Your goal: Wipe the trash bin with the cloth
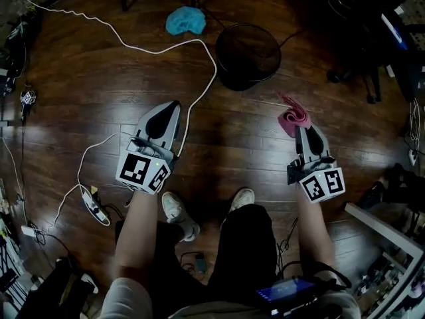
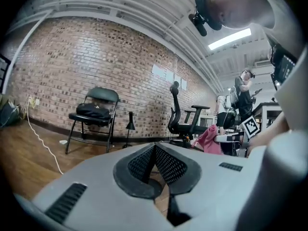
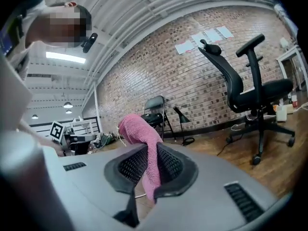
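Observation:
A round black mesh trash bin point(image 1: 248, 55) stands on the wooden floor ahead, between and beyond both grippers. My right gripper point(image 1: 305, 133) is shut on a pink cloth point(image 1: 293, 119), which sticks out past its tips, below and right of the bin. In the right gripper view the pink cloth point(image 3: 144, 138) is pinched between the black pads and stands up above them. My left gripper point(image 1: 165, 115) hangs to the bin's lower left, shut with nothing in it; its pads point(image 2: 144, 162) meet at the tip. The pink cloth point(image 2: 208, 137) shows off to the right in the left gripper view.
A blue cloth point(image 1: 185, 20) lies on the floor left of the bin. A white cable point(image 1: 153, 50) runs across the floor to a power strip point(image 1: 93, 205). A folding chair point(image 2: 94, 114) and an office chair point(image 3: 250, 90) stand by the brick wall. A person's shoes point(image 1: 179, 214) are below.

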{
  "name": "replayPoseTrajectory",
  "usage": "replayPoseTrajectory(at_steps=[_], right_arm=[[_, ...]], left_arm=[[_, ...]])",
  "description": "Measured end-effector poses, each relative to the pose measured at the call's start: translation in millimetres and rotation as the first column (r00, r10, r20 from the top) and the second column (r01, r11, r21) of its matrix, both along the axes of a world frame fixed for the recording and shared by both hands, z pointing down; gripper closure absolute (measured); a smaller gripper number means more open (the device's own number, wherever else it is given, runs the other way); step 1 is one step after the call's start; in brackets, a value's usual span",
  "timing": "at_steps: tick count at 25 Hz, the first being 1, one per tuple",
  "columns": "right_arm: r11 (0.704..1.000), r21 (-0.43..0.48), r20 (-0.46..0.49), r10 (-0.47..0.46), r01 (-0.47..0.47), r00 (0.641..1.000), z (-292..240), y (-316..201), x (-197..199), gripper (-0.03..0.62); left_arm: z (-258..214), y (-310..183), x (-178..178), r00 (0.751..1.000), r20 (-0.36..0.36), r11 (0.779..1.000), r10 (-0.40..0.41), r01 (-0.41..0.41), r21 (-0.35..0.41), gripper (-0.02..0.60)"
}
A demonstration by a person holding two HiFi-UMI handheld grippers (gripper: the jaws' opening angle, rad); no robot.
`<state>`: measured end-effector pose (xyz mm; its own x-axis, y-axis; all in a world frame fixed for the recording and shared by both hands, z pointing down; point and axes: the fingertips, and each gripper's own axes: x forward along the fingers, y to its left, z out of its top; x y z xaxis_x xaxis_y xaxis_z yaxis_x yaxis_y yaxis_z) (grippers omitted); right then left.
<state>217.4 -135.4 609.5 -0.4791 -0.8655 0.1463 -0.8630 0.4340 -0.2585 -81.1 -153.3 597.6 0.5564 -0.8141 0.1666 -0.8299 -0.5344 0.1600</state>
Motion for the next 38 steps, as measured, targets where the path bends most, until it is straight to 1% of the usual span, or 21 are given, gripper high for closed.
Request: replayPoseTrajectory(at_steps=[3, 5, 9, 13, 16, 19, 24, 30, 34, 38], right_arm=[[1.000, 0.004, -0.037, -0.029, 0.030, 0.999, -70.2, 16.5, -10.4, 0.554], [0.999, 0.007, -0.038, -0.035, 0.035, 0.999, -119.9, 25.7, -16.6, 0.554], [0.999, 0.024, 0.009, -0.024, 0.023, 1.000, -226.1, 41.8, -27.4, 0.554], [0.999, 0.018, 0.032, -0.029, 0.029, 0.999, -316.5, 61.5, -43.6, 0.554], [1.000, 0.018, 0.023, -0.026, 0.025, 0.999, -376.4, 73.7, -48.5, 0.554], [1.000, 0.022, 0.023, -0.019, 0.019, 1.000, -425.7, 74.8, -55.4, 0.554], [1.000, 0.025, 0.029, -0.004, 0.003, 1.000, -481.0, 92.2, -64.3, 0.554], [0.995, 0.095, 0.016, 0.014, -0.016, 1.000, -539.3, 109.6, -86.7, 0.554], [0.993, 0.117, 0.006, -0.019, 0.018, 1.000, -561.9, 114.0, -91.7, 0.554], [0.988, 0.148, 0.011, -0.048, 0.046, 0.999, -583.4, 126.7, -82.5, 0.554]], left_arm=[[-67.4, 13.6, -5.5, 1.000, 0.007, 1.000, -0.005, 0.005, -0.008, 0.572], [-115.6, 25.7, -3.7, 1.000, 0.011, 1.000, 0.007, -0.007, -0.012, 0.572], [-213.3, 52.8, -3.1, 1.000, 0.005, 0.999, 0.027, -0.027, -0.031, 0.572], [-303.5, 74.7, -6.7, 0.999, 0.022, 0.998, 0.033, -0.032, -0.049, 0.572], [-372.3, 81.7, -11.2, 1.000, 0.006, 0.999, 0.010, -0.010, -0.034, 0.572], [-429.6, 78.8, -17.9, 1.000, -0.009, 1.000, -0.014, 0.014, 0.006, 0.572], [-481.6, 87.7, -14.4, 1.000, -0.027, 1.000, 0.006, -0.006, 0.030, 0.572], [-522.4, 121.8, -29.9, 0.996, -0.035, 0.996, 0.081, -0.080, 0.026, 0.572], [-553.7, 131.6, -38.9, 0.997, -0.046, 0.996, 0.062, -0.059, 0.063, 0.572], [-581.8, 149.6, -29.5, 0.998, -0.031, 0.993, 0.055, -0.051, 0.108, 0.572]])
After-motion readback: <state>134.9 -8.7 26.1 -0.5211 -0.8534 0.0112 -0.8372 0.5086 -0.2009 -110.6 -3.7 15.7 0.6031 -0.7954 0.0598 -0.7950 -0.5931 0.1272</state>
